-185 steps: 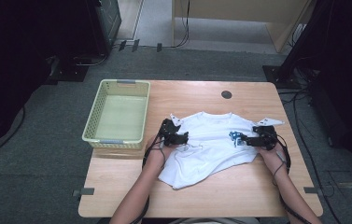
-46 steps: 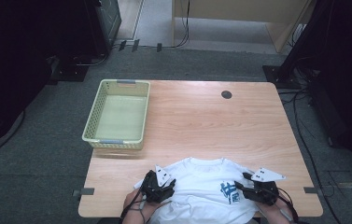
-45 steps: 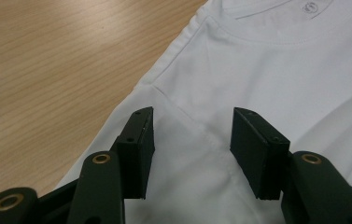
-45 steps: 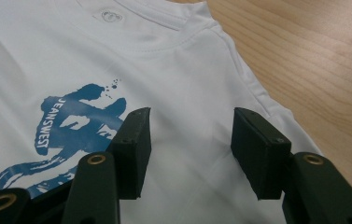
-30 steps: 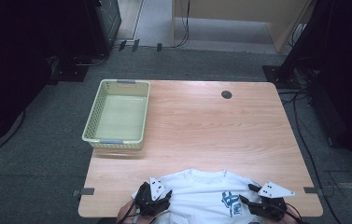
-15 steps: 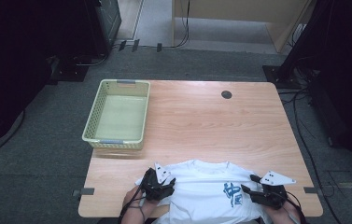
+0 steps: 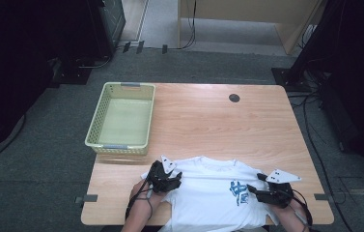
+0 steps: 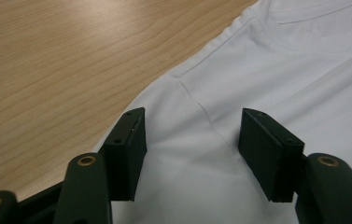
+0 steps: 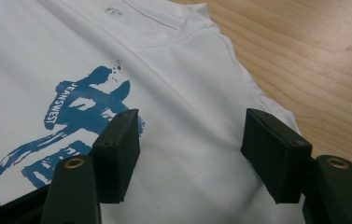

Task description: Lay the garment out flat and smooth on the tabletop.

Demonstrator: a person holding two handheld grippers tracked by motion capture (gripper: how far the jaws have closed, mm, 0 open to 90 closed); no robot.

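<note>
Both grippers are being held low over the white T-shirt (image 7: 218, 195), which is lying spread face up at the near edge of the desk (image 7: 247, 125), its hem hanging over that edge. At the left gripper (image 7: 172, 182) the jaws have just been opening and are standing apart over the left shoulder seam, with cloth under them but nothing being pinched. At the right gripper (image 7: 253, 189) the jaws have likewise been opening and are standing apart beside the blue print (image 7: 238, 192), gripping nothing. Being soft, light and limp, the shirt is judged likely to sag and wrinkle when lifted; the shoulder seams or the hem corners are judged the best places for taking hold. A pale green basket (image 7: 121, 118) is standing at the far left, well apart, and a dark cable hole (image 7: 234, 97) is lying far off; nothing is blocking the way.
</note>
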